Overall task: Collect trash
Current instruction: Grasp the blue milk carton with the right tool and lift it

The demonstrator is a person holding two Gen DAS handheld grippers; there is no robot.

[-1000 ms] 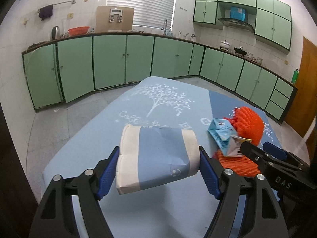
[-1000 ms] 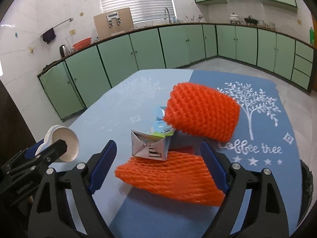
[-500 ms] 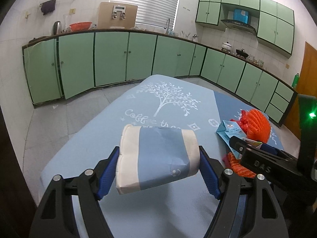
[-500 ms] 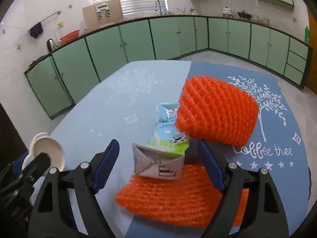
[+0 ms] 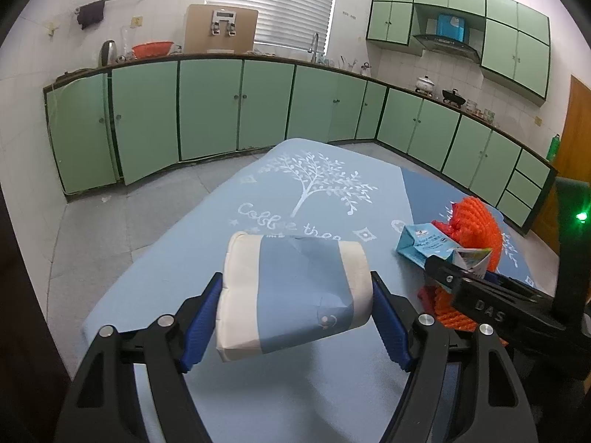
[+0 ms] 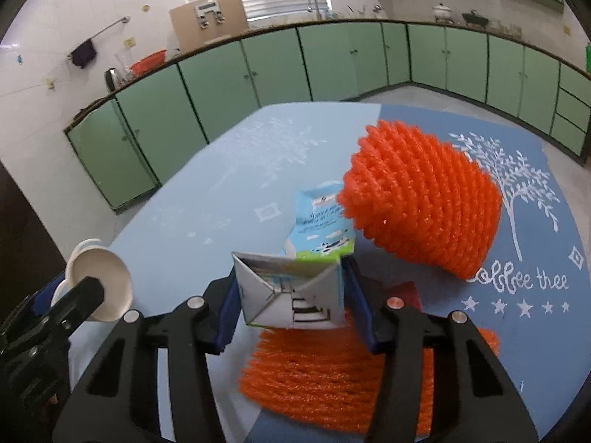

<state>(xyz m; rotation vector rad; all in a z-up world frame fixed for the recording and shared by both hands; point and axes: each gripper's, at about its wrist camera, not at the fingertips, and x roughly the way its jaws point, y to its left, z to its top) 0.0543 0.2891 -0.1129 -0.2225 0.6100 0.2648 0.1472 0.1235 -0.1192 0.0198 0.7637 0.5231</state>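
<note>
we noted the right gripper [image 6: 291, 299] closing on the milk carton [image 6: 295, 284]; a second before, its jaws stood wide with the carton loose between them on the orange foam net [image 6: 332, 384]. now the blue pads touched both sides of the carton's folded end. taking the carton as landmark: the flat net lay under and just behind it, the bulging orange net [image 6: 421, 199] touched its far end. we judged the carton nearly secured, a second piece of trash about to be lifted.

the left gripper [image 5: 295, 317] had not shifted, its jaws wide around the crushed paper cup [image 5: 291, 291], held off the blue tablecloth [image 5: 280, 181], well to the carton's left.

no bin showed in either view. the carton's underside and the pad contact were partly hidden; motion blur softened the right view.
</note>
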